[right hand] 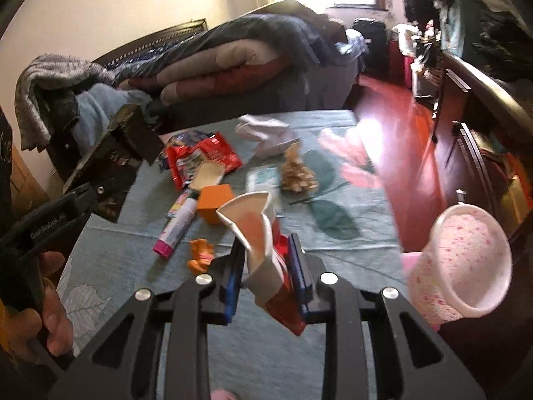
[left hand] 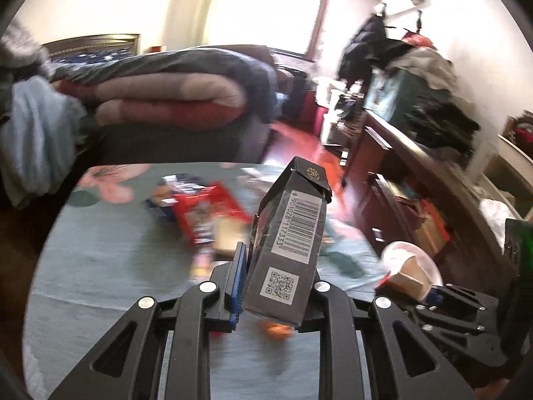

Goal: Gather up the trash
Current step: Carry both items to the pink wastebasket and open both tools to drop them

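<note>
teal floral tablecloth [right hand: 110, 263] with litter, bed [right hand: 240, 60] behind

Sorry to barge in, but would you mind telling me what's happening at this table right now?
A person is clearing litter off a teal floral tablecloth with two handheld grippers. The left gripper is clamped on a dark barcoded box, lifted off the table. The right gripper grips a crushed red-and-white paper cup. A red wrapper, glue stick, orange block and crumpled tissue still lie there.
</note>
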A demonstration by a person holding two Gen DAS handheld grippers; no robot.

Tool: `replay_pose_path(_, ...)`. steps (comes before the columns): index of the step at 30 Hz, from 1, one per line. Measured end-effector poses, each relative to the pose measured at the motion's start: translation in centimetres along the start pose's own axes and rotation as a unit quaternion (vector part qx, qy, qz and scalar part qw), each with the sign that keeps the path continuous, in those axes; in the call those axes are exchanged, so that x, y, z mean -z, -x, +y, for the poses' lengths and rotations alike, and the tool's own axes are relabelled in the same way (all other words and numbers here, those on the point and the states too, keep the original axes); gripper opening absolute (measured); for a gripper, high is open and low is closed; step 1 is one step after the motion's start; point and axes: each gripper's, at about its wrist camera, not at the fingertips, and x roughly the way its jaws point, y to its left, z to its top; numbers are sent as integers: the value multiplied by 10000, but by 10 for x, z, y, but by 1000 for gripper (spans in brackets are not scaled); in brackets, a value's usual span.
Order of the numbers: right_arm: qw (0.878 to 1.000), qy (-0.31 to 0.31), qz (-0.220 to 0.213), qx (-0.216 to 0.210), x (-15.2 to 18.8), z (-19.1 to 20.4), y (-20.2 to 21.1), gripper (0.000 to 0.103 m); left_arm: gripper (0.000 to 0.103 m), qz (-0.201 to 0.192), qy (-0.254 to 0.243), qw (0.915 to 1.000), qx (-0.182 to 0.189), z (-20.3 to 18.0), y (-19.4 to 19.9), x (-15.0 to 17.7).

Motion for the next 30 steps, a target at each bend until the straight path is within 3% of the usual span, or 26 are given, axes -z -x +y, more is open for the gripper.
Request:
replay_pose_path(8,9949,-514,-376,780,11,-82,49,28,22,178,-571,9951,788,-98,-35,-5)
replay_pose_path(15,9818,-1111,-484,1463,24,-164,71,28,22,495,-1065,9830,1408,-183,-76,-2)
replay_pose_path(20,9716,-1472,-384,1811,31,-224,62,28,23,917,-1283,9715,1772,-238,-116,1)
replay_pose_path(29,9643,-1981,-37,1757,37,-308,4,29,23,2136,-1136,9425,2306,-301,-220,13)
replay_pose_path(30,9635,-2004,-5,1777,38,-312,1,30,26,2209,-1133,9413,2289,-304,-228,15)
